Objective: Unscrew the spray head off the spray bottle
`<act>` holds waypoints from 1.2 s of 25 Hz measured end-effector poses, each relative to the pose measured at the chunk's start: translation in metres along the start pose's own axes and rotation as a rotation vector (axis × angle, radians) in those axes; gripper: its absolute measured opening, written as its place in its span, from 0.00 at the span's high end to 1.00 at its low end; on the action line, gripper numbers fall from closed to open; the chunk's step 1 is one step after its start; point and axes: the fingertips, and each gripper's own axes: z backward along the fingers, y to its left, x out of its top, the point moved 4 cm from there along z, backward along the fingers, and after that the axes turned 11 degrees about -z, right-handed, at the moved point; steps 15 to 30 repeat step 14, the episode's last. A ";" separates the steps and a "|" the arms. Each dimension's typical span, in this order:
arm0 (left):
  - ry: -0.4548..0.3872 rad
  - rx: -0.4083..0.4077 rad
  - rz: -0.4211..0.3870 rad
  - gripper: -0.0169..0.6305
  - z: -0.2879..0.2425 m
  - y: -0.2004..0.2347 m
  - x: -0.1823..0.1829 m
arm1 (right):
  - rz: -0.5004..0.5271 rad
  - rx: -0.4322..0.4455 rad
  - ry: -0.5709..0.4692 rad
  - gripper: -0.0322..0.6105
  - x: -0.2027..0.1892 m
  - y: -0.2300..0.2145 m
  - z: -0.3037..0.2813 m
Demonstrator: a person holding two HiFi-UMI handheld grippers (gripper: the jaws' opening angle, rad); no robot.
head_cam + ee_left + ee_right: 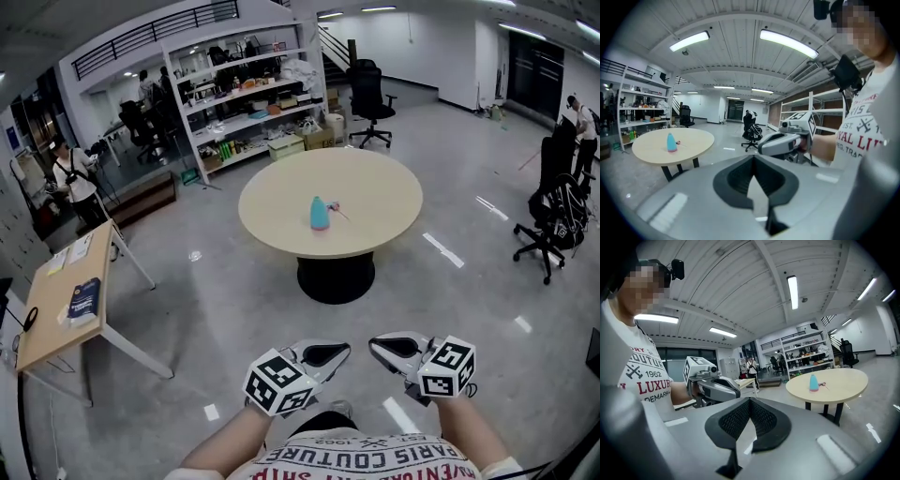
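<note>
Our left gripper [339,351] and right gripper [377,344] are both pressed together, holding nothing; the small blue plastic bottle [320,214] stands far off on the round beige table [384,187]; a tiny pink thing [336,208] lies just beside it, maybe its spray head; it is too small for us to tell.

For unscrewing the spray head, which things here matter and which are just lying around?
For the job: blue spray bottle, round table under it, left gripper and right gripper, both shut and empty.

Lying about: blue book on the side desk, black office chair, shelving unit. The small pink item beside the bottle is too small to identify.
</note>
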 end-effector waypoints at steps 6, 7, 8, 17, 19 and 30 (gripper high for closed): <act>0.007 -0.022 -0.014 0.97 0.000 -0.005 0.006 | 0.001 -0.014 -0.014 0.95 0.002 0.010 0.007; 0.004 -0.029 -0.012 0.97 -0.002 -0.007 0.007 | -0.001 -0.018 -0.015 0.95 0.001 0.010 0.010; -0.001 -0.036 -0.009 0.97 -0.004 -0.009 0.008 | -0.002 -0.024 -0.015 0.95 0.000 0.009 0.012; -0.001 -0.071 -0.027 0.97 -0.010 -0.020 0.010 | 0.000 -0.059 -0.019 0.95 -0.001 0.006 0.024; -0.001 -0.071 -0.027 0.97 -0.010 -0.020 0.010 | 0.000 -0.059 -0.019 0.95 -0.001 0.006 0.024; -0.001 -0.071 -0.027 0.97 -0.010 -0.020 0.010 | 0.000 -0.059 -0.019 0.95 -0.001 0.006 0.024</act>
